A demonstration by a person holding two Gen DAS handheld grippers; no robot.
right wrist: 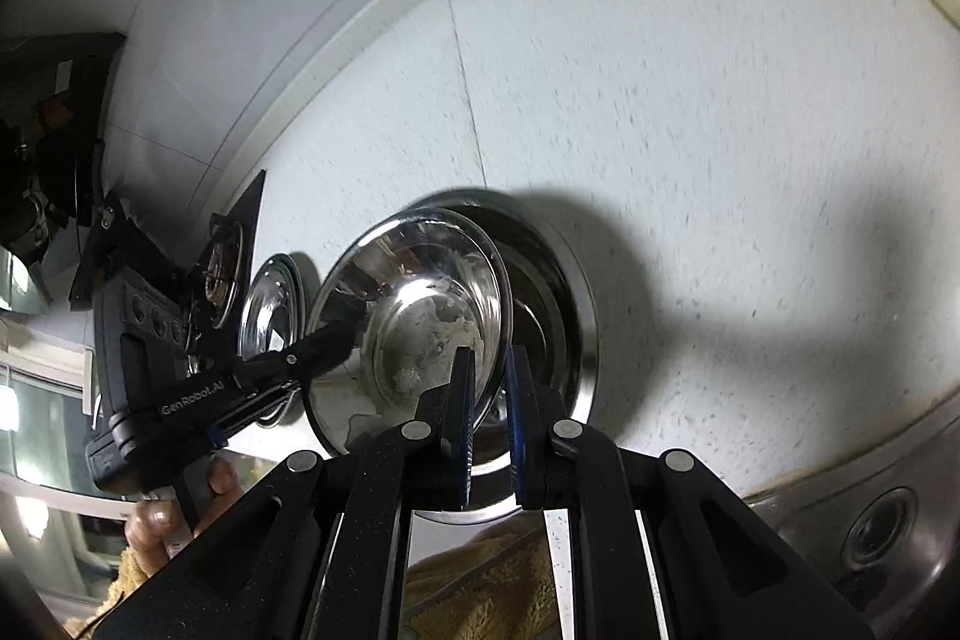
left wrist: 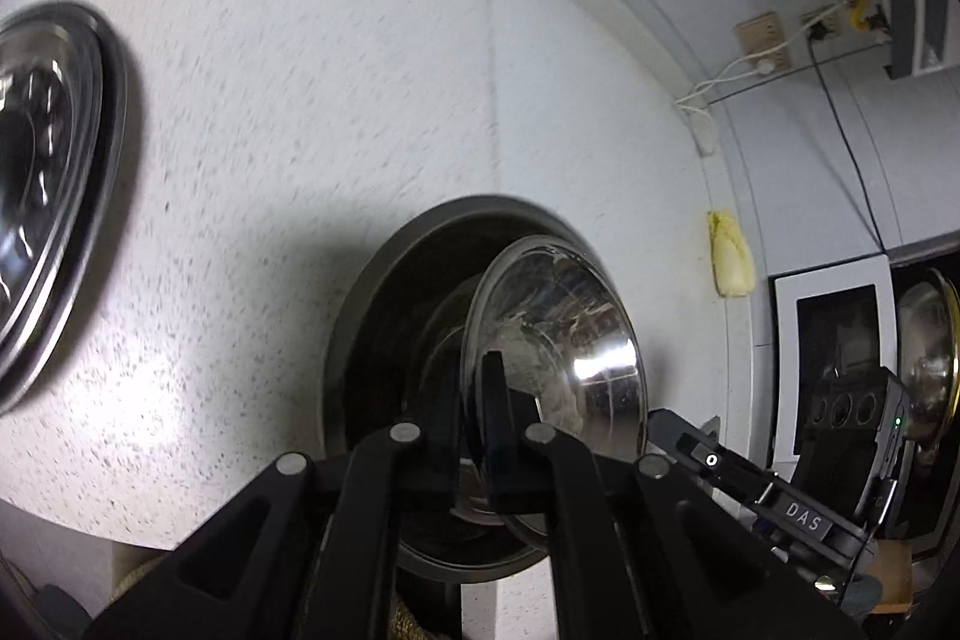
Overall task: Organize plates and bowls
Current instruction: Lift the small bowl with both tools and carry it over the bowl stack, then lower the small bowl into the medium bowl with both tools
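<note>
Bowl (left wrist: 558,340) sits tilted between both my grippers, over a wider steel plate (left wrist: 372,292) that lies on the speckled white counter (left wrist: 300,100) just beyond the fingers. My left gripper (left wrist: 471,400) has its fingers pinched shut on the bowl's rim, one pad inside and one outside. My right gripper (right wrist: 489,400) does the same on the opposite edge, its blue-padded fingers (right wrist: 462,418) clamped on the thin steel wall. I can see each gripper from the other's camera: the right one comes in low at the right of the left fingers, and the left one, with a hand (right wrist: 162,520) on its handle, comes in from the left of the right fingers. The bowl's inside is shiny with pale smears. Far to the left of the left fingers another steel dish (left wrist: 48,196) rests on the counter. Beyond the left gripper, in the right view, a small bowl (right wrist: 270,304) stands near the wall. A yellow cloth (left wrist: 729,253) lies off to the right of the left fingers, by the counter's edge.
</note>
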